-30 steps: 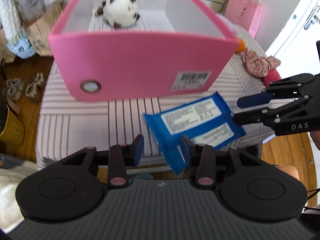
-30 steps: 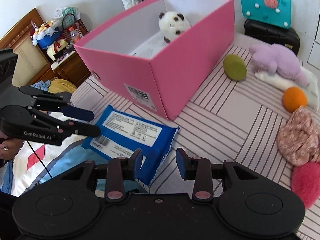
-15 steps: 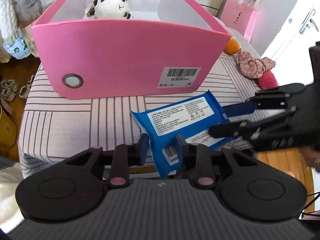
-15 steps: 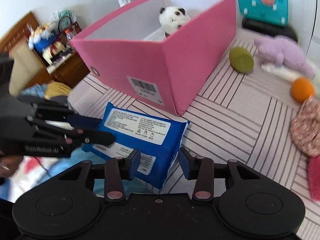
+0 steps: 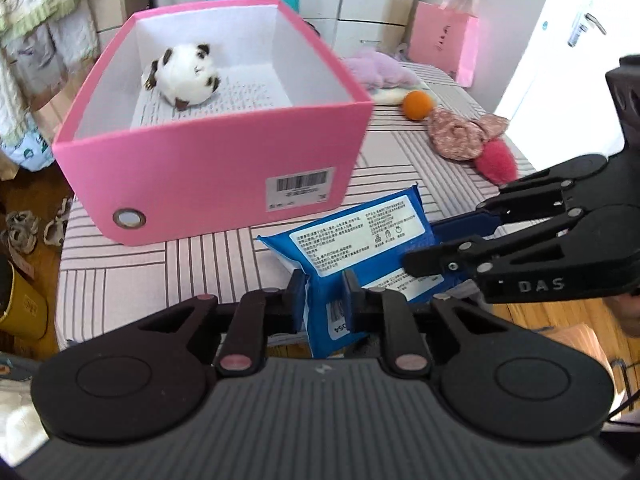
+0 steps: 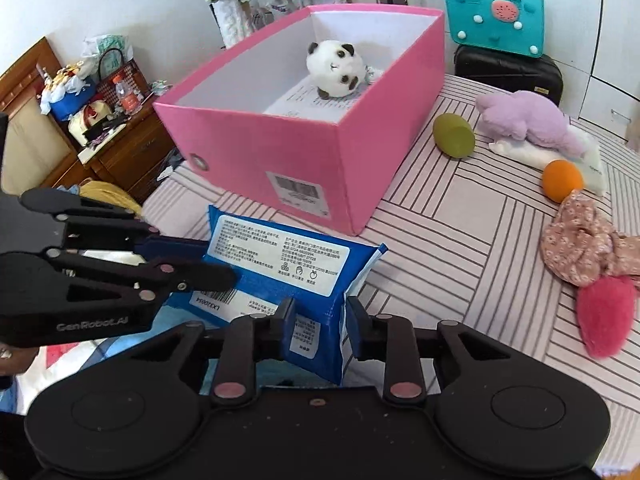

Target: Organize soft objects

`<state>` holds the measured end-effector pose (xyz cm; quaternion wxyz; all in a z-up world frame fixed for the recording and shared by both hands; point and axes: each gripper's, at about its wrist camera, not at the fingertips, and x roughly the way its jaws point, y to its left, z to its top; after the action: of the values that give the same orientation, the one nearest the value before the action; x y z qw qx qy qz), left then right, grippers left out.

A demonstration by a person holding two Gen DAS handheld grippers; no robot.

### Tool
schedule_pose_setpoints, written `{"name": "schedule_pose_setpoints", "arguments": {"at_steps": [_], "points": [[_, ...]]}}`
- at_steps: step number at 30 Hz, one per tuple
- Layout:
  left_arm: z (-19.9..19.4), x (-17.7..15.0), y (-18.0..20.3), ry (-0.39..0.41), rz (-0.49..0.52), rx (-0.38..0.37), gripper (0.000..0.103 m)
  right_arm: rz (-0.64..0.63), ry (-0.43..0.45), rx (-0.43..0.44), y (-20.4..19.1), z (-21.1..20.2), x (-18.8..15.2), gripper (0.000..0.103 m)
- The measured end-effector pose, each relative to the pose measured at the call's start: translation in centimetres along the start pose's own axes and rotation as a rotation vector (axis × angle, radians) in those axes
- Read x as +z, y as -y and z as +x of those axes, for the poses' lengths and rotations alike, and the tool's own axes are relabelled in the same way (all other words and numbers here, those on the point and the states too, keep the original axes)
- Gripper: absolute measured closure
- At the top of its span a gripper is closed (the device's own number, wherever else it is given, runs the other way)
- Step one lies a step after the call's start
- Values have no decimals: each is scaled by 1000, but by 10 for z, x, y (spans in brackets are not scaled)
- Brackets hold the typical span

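left wrist view: both grippers on the blue pack, box dead ahead

left wrist cam: left gripper [image 5: 323, 298] is pinching the near corner of the blue pack [image 5: 362, 240], fingers [image 5: 297, 295] pressed into the wrapper on both sides. right gripper [image 5: 440, 240] comes in from the right and clamps the pack's other end; one finger lies over the label, the other runs behind the pack, so it reads as a pinch too.

right wrist cam agrees: right gripper [image 6: 320, 320] squeezes the pack [image 6: 280, 268] at its near end, wrapper bulging btwn the fingers, and left gripper [image 6: 196, 260] bites the far left edge.

pack looks lifted off the striped cover [image 5: 160, 256], tilted, label up, hanging just in front of the pink box [image 5: 208, 176]. its long axis runs roughly left-right btwn the 2 grippers, about parallel to the box's near wall. box opening is forward and up from both tools; panda [image 5: 185, 74] sits at the back of it, w/ bare floor in front of it.

judgement: pack must clear the near wall, then go forward and down into the front part. both arms look about equally near. risk: one end let go early and the soft pack swings or folds on the rim.

other soft stuff is well off to the right: orange ball [image 6: 562, 180], green pod [image 6: 454, 141], purple plush [image 6: 524, 120], floral cloth [image 6: 580, 236], red fluff [image 6: 606, 320].
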<state>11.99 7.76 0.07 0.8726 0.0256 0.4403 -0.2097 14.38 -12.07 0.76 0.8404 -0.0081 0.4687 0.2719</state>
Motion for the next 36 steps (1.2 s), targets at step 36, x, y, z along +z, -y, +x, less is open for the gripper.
{"name": "schedule_pose_setpoints", "arguments": {"at_steps": [36], "points": [[-37,132,-75,192,38,91,86,-162,264,-86,-18,-1,165,65]]}}
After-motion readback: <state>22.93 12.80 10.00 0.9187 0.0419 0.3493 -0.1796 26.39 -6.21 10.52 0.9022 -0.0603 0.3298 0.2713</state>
